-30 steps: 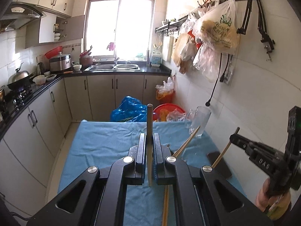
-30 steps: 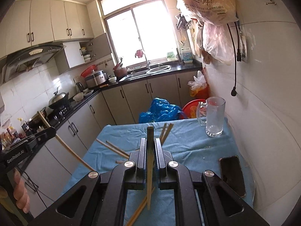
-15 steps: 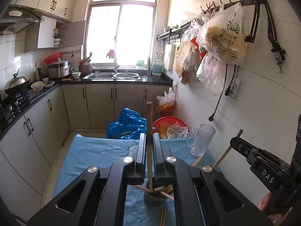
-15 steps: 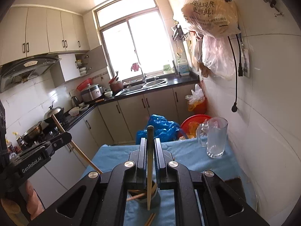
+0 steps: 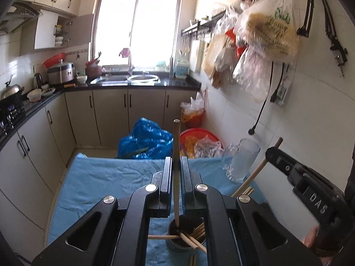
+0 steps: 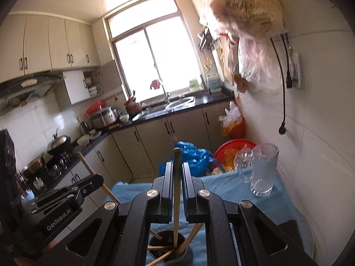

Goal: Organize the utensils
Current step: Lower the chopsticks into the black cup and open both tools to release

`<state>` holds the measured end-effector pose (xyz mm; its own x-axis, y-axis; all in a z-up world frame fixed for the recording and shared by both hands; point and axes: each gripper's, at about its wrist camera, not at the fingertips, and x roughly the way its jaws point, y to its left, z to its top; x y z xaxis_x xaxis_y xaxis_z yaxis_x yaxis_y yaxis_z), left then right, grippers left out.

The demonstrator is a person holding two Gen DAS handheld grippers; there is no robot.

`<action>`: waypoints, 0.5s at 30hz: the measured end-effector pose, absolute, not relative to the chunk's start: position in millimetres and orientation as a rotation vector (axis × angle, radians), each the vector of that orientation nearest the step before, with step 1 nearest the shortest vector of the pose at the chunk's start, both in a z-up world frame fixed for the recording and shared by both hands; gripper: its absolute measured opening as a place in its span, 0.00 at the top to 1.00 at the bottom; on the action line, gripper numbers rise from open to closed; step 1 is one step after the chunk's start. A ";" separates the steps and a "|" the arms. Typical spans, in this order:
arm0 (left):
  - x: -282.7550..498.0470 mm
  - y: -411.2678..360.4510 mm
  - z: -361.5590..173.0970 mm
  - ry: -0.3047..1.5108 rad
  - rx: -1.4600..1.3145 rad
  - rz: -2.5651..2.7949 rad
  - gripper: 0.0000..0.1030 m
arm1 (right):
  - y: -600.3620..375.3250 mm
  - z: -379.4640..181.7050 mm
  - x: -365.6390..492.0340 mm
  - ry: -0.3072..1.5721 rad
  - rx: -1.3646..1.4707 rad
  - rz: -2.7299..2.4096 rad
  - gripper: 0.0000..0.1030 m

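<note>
A dark round holder [image 5: 186, 237] stands on the blue-clothed table [image 5: 104, 181], with several wooden chopsticks leaning in it. My left gripper [image 5: 176, 161] is shut on an upright chopstick [image 5: 176, 146] whose lower end dips into the holder. In the right wrist view my right gripper [image 6: 176, 166] is shut on another chopstick [image 6: 177, 177], its lower end also inside the holder [image 6: 167, 249]. Each gripper shows in the other's view: the right gripper [image 5: 274, 154] at the right edge, the left gripper [image 6: 95, 179] at the left, each with its chopstick.
A glass mug [image 6: 264, 170] stands at the table's far right by the tiled wall. A dark phone [image 6: 290, 228] lies near the right edge. More chopsticks [image 5: 246, 191] lie on the cloth. A blue bag [image 5: 146, 139] and a red basin [image 5: 195, 135] sit on the floor beyond.
Both grippers have drawn back over the table with their chopsticks. The holder has come into view under them, and both chopsticks' lower ends now reach into it.
</note>
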<state>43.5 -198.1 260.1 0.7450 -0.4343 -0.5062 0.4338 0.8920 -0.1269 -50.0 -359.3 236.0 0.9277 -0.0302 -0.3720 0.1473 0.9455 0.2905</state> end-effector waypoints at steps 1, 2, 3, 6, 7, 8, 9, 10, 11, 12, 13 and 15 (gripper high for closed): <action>45.8 -199.2 255.0 0.567 0.005 -0.473 0.94 | -358.8 230.1 -46.6 0.387 0.319 -0.089 0.92; 46.7 -199.0 251.7 0.574 0.009 -0.471 0.94 | -358.3 223.2 -43.1 0.404 0.317 -0.085 0.92; 47.5 -198.7 247.4 0.582 0.014 -0.468 0.94 | -357.9 217.5 -40.8 0.417 0.316 -0.085 0.92; 45.9 -197.2 237.8 0.599 0.028 -0.461 0.94 | -357.6 197.3 -34.7 0.461 0.320 -0.079 0.92; 45.4 -196.9 235.2 0.601 0.032 -0.461 0.94 | -357.6 192.7 -33.4 0.472 0.323 -0.077 0.92; 44.5 -196.7 233.6 0.601 0.037 -0.460 0.94 | -358.7 188.7 -31.9 0.482 0.326 -0.074 0.92; 43.1 -197.3 231.3 0.600 0.045 -0.458 0.94 | -358.7 185.6 -31.2 0.489 0.328 -0.071 0.92; 42.2 -198.3 229.8 0.598 0.052 -0.456 0.94 | -359.3 183.1 -30.3 0.495 0.327 -0.070 0.92; 40.1 -199.2 227.1 0.596 0.061 -0.455 0.94 | -359.0 180.6 -30.1 0.500 0.325 -0.068 0.92; 39.3 -199.6 225.2 0.598 0.066 -0.456 0.94 | -358.5 178.6 -30.1 0.505 0.323 -0.066 0.92; 39.2 -200.5 222.7 0.602 0.070 -0.457 0.94 | -357.7 177.2 -30.8 0.509 0.320 -0.063 0.92; 38.5 -202.2 215.1 0.617 0.079 -0.457 0.94 | -356.1 174.9 -30.7 0.514 0.317 -0.060 0.92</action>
<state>38.5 -202.2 215.1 0.7196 -0.3894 -0.5749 0.4358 0.8979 -0.0627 -30.7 -356.1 174.9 0.8700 0.0228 -0.4926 0.1352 0.9496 0.2828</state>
